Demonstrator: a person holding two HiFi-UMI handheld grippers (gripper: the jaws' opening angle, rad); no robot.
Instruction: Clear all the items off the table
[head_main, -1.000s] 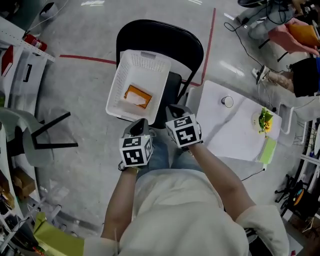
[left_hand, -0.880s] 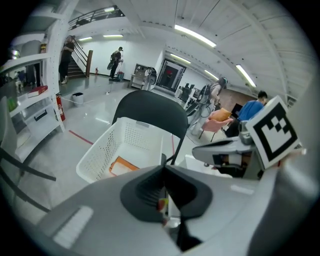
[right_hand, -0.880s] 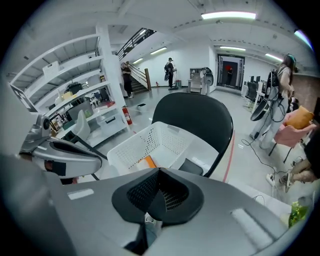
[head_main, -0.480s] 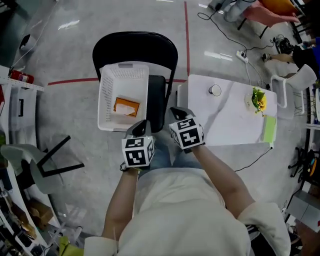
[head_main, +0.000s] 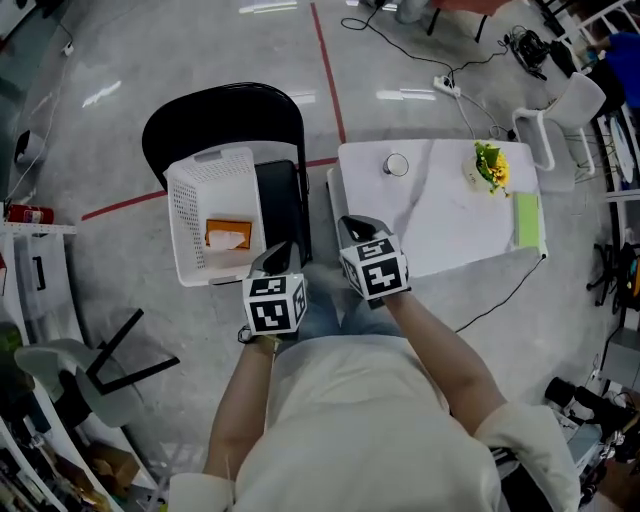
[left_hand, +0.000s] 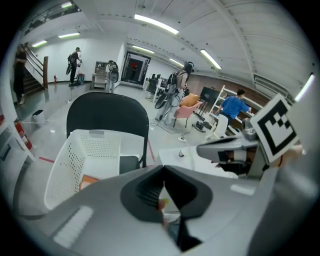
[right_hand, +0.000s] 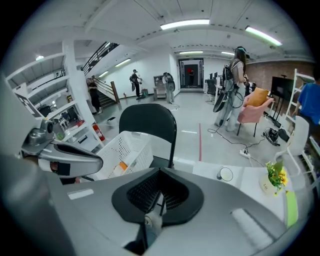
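Holding left gripper (head_main: 281, 252) and right gripper (head_main: 352, 225) near the body, jaws of both pressed together on nothing (between pickups, seemingly). Just beyond, an orange packet (head_main: 227, 235) in the basket (head_main: 186, 225); farther, yet to clear on the table (head_main: 440, 230), a round cup (head_main: 396, 165), a plant (head_main: 487, 165), a green strip (head_main: 527, 222). Next: reach over, spread jaws, pinch the cup.

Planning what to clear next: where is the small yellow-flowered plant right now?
Head view: the small yellow-flowered plant stands on the white table's far right part, between the small round white object and the flat green strip.
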